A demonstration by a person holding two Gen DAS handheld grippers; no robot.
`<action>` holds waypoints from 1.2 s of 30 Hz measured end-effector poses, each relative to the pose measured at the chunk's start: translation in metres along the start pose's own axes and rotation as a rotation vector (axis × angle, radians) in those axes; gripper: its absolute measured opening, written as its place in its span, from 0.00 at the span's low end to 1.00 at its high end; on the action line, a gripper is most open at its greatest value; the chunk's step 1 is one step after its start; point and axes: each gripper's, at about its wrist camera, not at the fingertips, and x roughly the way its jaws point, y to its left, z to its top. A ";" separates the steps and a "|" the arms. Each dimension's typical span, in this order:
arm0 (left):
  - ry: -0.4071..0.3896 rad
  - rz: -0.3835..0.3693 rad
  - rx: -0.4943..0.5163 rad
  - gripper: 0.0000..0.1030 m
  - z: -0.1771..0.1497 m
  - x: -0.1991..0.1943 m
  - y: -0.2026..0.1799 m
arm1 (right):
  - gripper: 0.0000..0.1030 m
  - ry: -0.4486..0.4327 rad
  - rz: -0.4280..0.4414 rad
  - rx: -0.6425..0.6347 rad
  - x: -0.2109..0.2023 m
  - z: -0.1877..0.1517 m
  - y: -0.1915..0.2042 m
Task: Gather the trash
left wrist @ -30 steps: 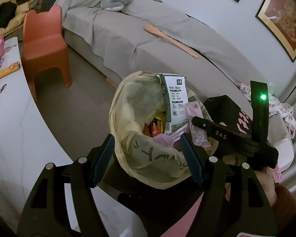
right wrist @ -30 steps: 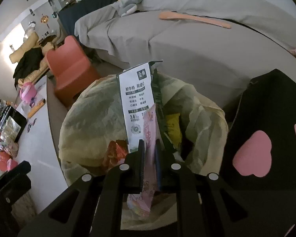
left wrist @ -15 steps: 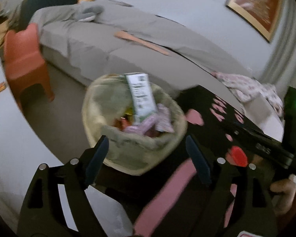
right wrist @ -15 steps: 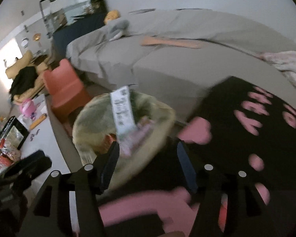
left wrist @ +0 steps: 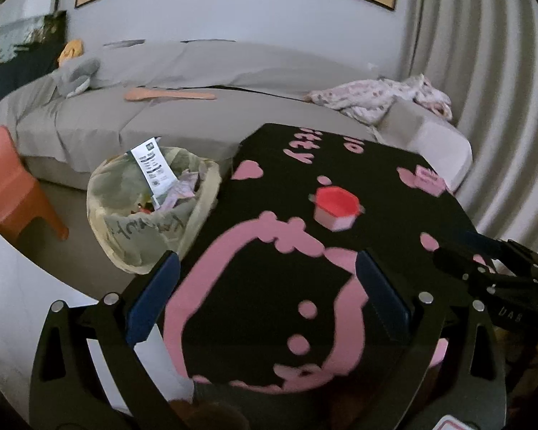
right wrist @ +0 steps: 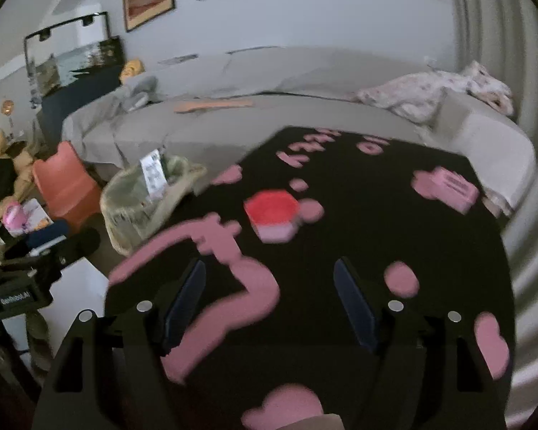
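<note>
In the left wrist view, the lined trash bin [left wrist: 150,211], a second ago between the left gripper [left wrist: 267,295] fingers, is now seen at middle left beside the black-and-pink mat [left wrist: 340,251]; the jaws are opening, nothing between them.

In the right wrist view, the pink wrapper formerly pinched by the right gripper [right wrist: 269,304] is gone; its jaws are opening, empty. That drop-off appears done; the red-lidded cup [right wrist: 272,215] at centre may be next.

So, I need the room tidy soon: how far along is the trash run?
Done: the lined bin already holds wrappers and a white packet. In hand: nothing; left gripper and right gripper are both opening, empty. Left: the red cup and pink box on the black table.
</note>
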 end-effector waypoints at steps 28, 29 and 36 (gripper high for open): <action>-0.065 0.179 -0.036 0.91 -0.017 -0.048 0.009 | 0.69 -0.059 -0.019 -0.003 -0.034 -0.013 0.017; -0.065 0.180 -0.036 0.91 -0.017 -0.048 0.009 | 0.69 -0.059 -0.017 -0.002 -0.034 -0.013 0.017; -0.066 0.180 -0.036 0.91 -0.017 -0.048 0.008 | 0.69 -0.059 -0.016 0.000 -0.034 -0.013 0.017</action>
